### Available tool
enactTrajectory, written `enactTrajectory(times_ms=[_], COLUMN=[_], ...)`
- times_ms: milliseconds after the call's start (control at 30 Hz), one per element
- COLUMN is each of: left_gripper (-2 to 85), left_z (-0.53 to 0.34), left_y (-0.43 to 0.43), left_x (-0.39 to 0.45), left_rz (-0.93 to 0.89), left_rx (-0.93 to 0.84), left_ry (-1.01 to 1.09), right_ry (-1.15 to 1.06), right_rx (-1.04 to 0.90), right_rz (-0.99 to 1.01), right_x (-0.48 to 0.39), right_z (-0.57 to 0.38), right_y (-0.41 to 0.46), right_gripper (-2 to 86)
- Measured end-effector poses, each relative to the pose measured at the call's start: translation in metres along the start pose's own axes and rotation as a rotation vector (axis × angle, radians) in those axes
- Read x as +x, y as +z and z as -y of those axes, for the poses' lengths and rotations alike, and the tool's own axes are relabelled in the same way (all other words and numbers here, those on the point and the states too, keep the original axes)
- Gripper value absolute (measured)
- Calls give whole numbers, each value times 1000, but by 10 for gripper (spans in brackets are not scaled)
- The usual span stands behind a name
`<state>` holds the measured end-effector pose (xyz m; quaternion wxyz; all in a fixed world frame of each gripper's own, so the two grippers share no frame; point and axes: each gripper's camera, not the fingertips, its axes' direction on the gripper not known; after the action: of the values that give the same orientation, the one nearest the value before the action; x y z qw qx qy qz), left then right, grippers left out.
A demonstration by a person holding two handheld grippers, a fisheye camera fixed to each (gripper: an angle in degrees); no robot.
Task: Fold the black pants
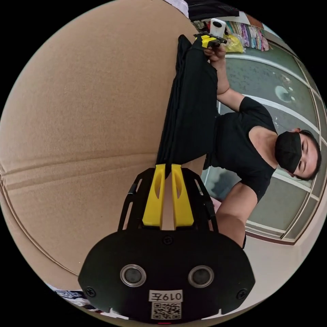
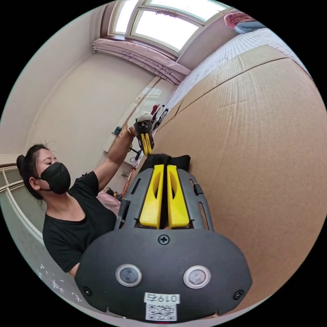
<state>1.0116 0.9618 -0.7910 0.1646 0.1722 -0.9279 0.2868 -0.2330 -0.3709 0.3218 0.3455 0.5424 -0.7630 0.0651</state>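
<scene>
Pants, black ones (image 1: 192, 112), hang stretched between the two grippers, just beside a big brown cardboard sheet (image 1: 85, 119).

In the left gripper view, the left gripper (image 1: 168, 167) has its yellow fingers (image 1: 155, 197) close together, with one end of the black pants pinched between the tips. The cloth runs in a long folded band away from those fingers, up to the right gripper (image 1: 210, 41) at the far end. A hand (image 1: 215, 52) of the person (image 1: 245, 143) holds that gripper, and the far end of the cloth reaches it. Its fingers look close together, but they are small here. Behind the person are big panels with white frames (image 1: 289, 112).

In the right gripper view, the right gripper (image 2: 166, 168) has its yellow fingers (image 2: 153, 197) close together too, and a bunch of the black cloth (image 2: 165, 160) sits squeezed at their tips. Farther off, the left gripper (image 2: 147, 144) shows with its yellow fingers near each other, held up by the person's raised arm (image 2: 114, 158). The cardboard sheet (image 2: 255, 153) is right next to the cloth. A window (image 2: 163, 24) with pink curtains (image 2: 136, 56) is high on the wall.
</scene>
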Motion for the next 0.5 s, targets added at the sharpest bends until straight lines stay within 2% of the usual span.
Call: enactTrajectory(times_ms=[100, 200, 267, 367, 500], left_gripper=[17, 18, 18, 17, 16], left_z=[10, 8, 6, 4, 3], left_y=[1, 2, 2, 6, 16], left_x=[11, 23, 30, 39, 37], left_rz=[67, 128, 162, 209, 185], left_rx=[-28, -6, 12, 19, -9], left_ry=[37, 52, 55, 68, 55], right_ry=[-38, -188, -402, -615, -675], right_rx=[-8, -81, -203, -425, -652], right_rz=[6, -164, -354, -488, -517], right_x=[14, -10, -57, -96, -95], right_z=[-24, -46, -52, -40, -13], right_y=[18, 34, 72, 165, 257], right_gripper=[24, 58, 69, 67, 57])
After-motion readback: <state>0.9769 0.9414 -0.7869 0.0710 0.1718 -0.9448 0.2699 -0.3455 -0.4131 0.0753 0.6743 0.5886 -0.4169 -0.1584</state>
